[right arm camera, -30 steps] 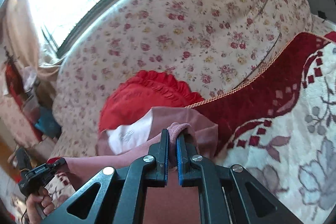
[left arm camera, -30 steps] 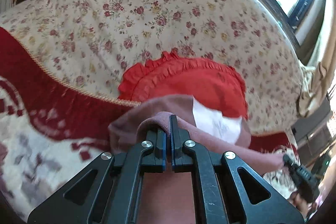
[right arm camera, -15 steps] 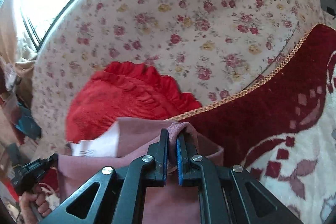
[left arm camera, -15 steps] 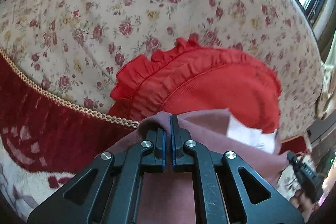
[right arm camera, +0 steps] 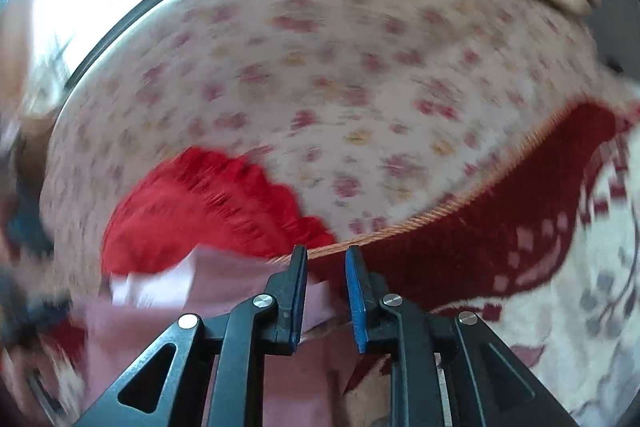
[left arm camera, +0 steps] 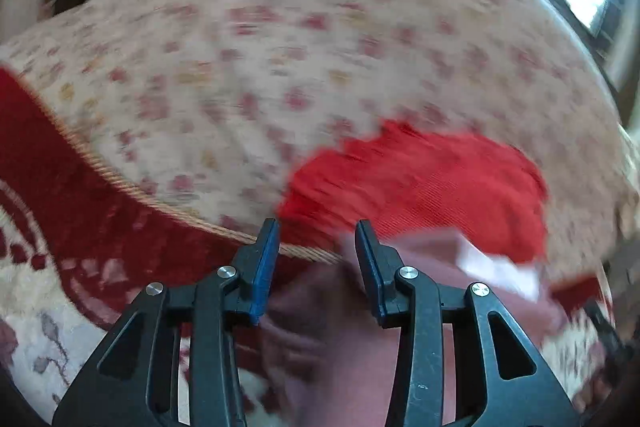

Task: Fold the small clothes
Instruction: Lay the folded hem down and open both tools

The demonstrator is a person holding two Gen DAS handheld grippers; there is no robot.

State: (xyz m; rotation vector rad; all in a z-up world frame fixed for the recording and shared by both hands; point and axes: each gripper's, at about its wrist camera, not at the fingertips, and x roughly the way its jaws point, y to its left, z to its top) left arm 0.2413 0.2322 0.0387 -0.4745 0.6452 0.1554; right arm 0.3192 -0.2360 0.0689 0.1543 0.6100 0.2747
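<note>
Releasing: left gripper (left arm camera: 316,259) and right gripper (right arm camera: 326,285) both just parting their jaws, no longer pinching the mauve garment (left arm camera: 360,359) now settling on the red-patterned blanket (left arm camera: 80,195), overlapping the red ruffled garment (right arm camera: 208,215), probably completing one fold.

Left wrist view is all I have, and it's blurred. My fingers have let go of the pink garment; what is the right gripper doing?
Observer: The right gripper has just been opening too; its fingers stand apart, not pressing the pink garment.
Operator: What lies on its far side?
Observer: The red and cream blanket with grey leaf patterns.
Operator: Where is the red garment from there?
Observer: The red garment lies left of the fingers, ruffled edge towards the flowered sheet.
</note>
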